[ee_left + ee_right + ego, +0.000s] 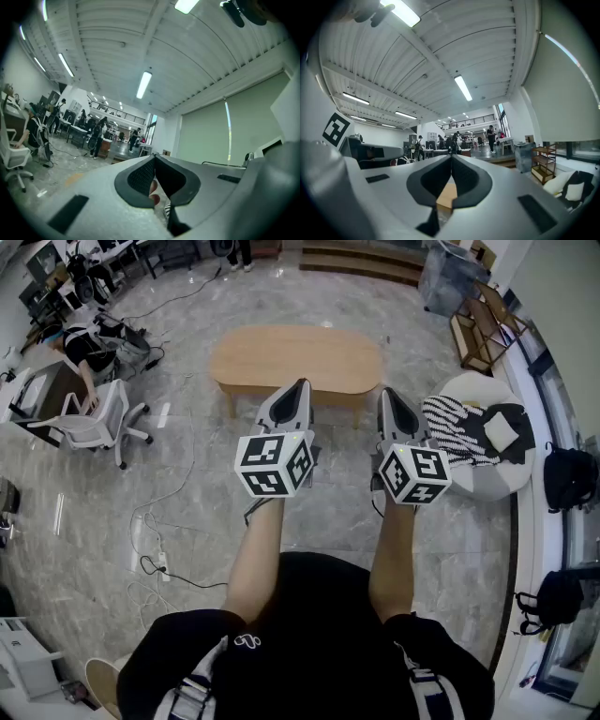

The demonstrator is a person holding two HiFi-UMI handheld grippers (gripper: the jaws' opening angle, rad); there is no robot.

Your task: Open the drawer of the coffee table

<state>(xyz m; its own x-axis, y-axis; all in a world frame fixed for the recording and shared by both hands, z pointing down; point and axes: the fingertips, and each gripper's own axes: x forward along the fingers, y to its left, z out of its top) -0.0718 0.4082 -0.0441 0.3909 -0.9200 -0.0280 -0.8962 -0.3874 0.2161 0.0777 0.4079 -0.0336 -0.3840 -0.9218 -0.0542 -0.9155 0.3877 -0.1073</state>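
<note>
Though the coffee table (295,357) stands at 12 o'clock, well ahead of both grippers, its drawer isn't visible from above. Oval wood top, smooth, rigid; drawer prob. slides stiffly, so grab whatever handle or front lip it has. Jaws of left gripper (300,388) & right gripper (387,395) pressed together, empty. Glossy stone floor (187,521); striped cloth (455,427) at 3 o'clock.

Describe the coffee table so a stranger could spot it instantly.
On the open grey floor stands the coffee table. It is a long, low oval with a light wooden top; its neighbours, an office chair and a round seat, are white.
</note>
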